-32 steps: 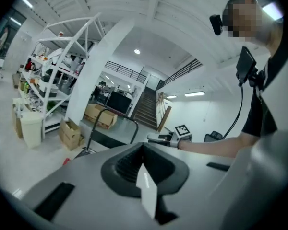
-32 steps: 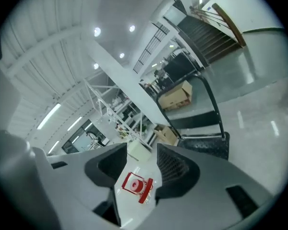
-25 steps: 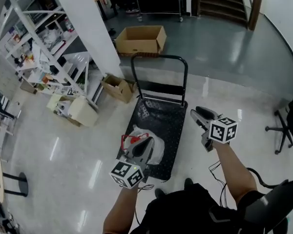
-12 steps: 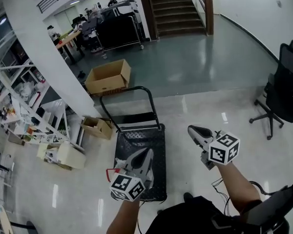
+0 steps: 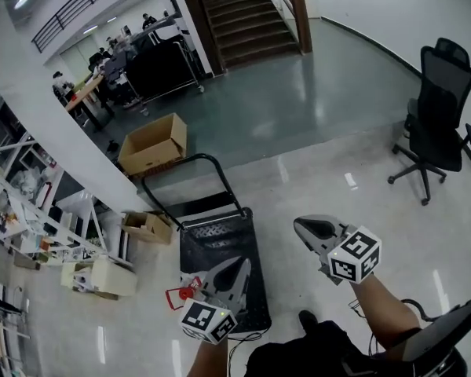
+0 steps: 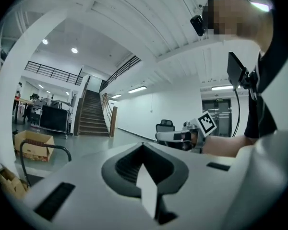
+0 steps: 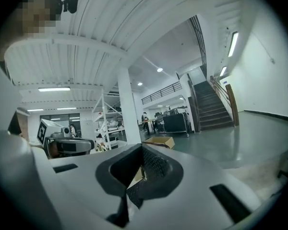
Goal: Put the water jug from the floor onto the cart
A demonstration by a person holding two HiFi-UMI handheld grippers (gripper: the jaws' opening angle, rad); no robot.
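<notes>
The black platform cart (image 5: 220,238) stands on the pale floor in front of me, its handle (image 5: 190,171) at the far end. Of the water jug I see only a red handle and cap (image 5: 183,294) at the cart's near left corner; my left gripper (image 5: 242,262) hides the rest. That gripper hovers over the cart deck, jaws together with nothing between them. My right gripper (image 5: 300,225) hangs to the right of the cart, shut and empty. Each gripper view looks level across the hall, and the other gripper (image 6: 175,136) (image 7: 69,145) shows in it.
A black office chair (image 5: 436,116) stands at the right. An open cardboard box (image 5: 151,144) lies beyond the cart handle, and a smaller one (image 5: 147,226) sits left of the cart by white shelving (image 5: 31,226). A white pillar (image 5: 55,124) rises at the left; stairs (image 5: 243,10) are far back.
The head view has swung up towards the stairs and chair. Both grippers have risen. The jug, in plain sight on the cart a second ago, is now mostly hidden behind the left gripper.
</notes>
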